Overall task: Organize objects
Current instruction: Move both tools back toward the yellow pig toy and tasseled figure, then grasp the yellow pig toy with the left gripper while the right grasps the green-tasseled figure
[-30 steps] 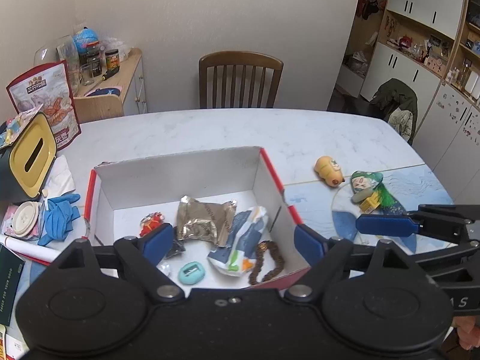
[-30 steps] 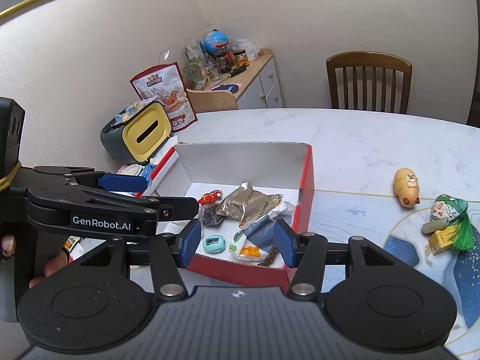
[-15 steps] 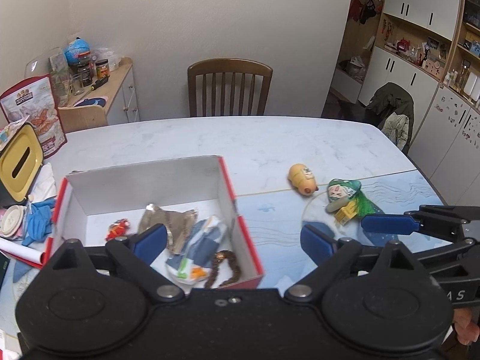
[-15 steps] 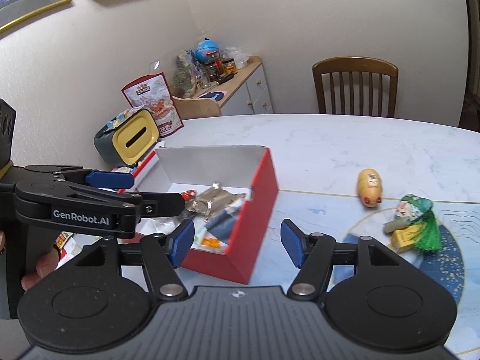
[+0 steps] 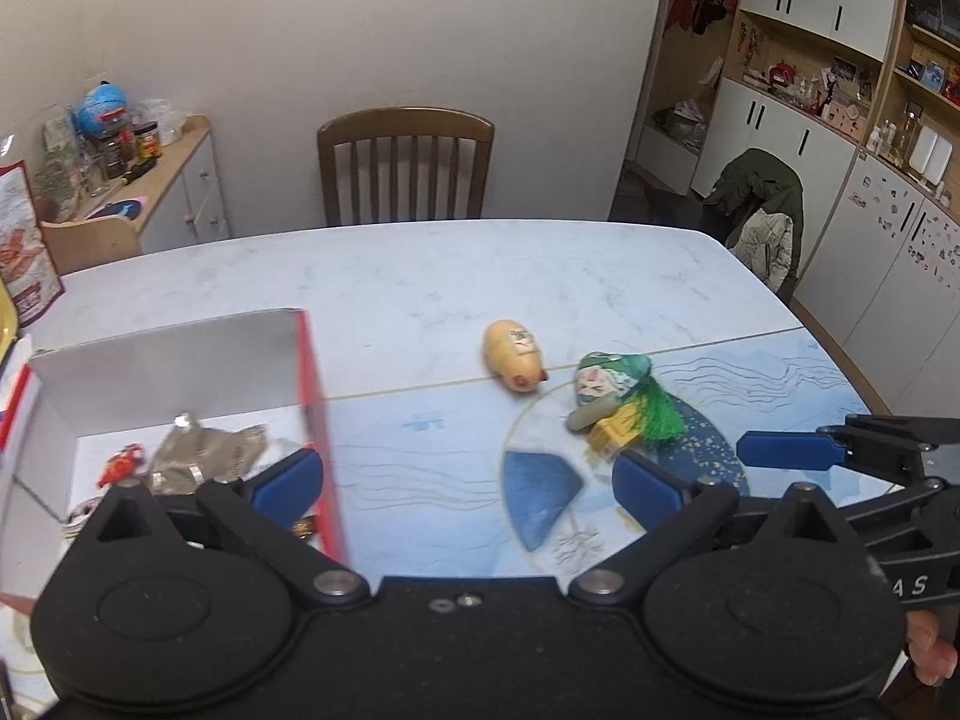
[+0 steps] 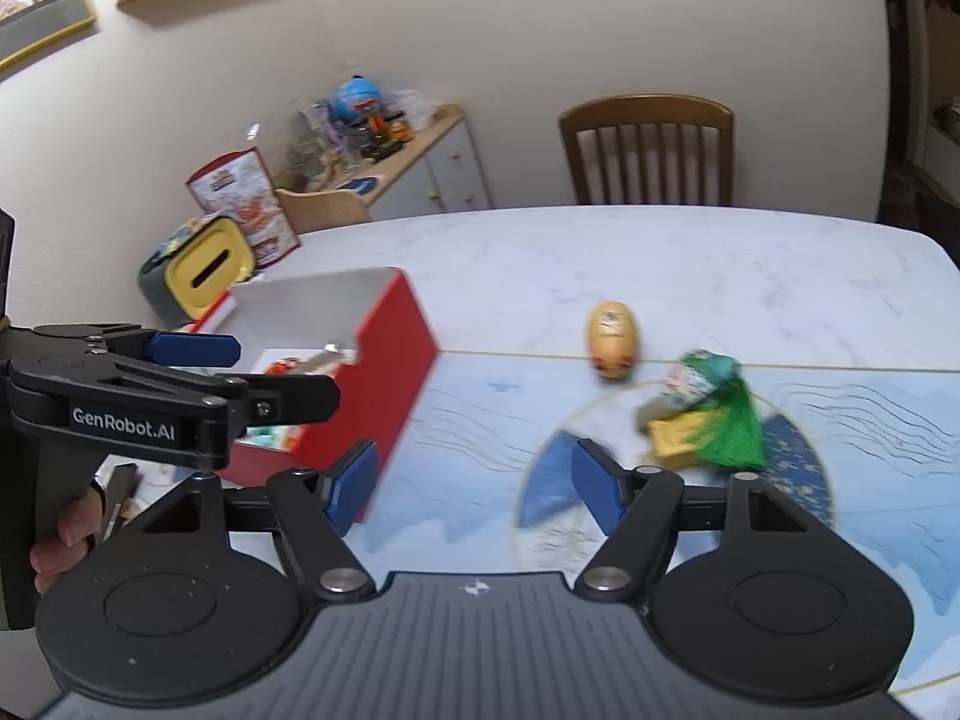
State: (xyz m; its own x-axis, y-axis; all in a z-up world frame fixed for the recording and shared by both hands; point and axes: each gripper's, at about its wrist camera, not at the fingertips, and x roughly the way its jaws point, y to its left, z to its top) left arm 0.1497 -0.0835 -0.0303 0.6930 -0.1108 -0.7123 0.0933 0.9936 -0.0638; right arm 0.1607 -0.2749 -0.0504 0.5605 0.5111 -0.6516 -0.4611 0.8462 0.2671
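One white marble-look table (image 5: 480,276) with pale blue printed mat (image 5: 780,372) across near half. One open cardboard box, red outside, white inside (image 5: 180,360), at left of table, holding crumpled silver foil wrapper (image 5: 204,456) and small red trinket (image 5: 123,462); other contents blurred or hidden. Two black handheld grippers with blue pads: left gripper (image 5: 468,483), jaws spread wide and just been opening, nothing between them, only mat beyond; right gripper (image 6: 474,489), jaws parted and likewise just been opening, empty, over mat beside box's red wall. One small figurine with green headwear, green tassel and yellow base (image 5: 618,408), lying on its side on mat's circular motif, ahead of both grippers, untouched. One yellow-orange capsule-shaped toy with face print (image 5: 513,351), lying just beside figurine, at mat's far edge.
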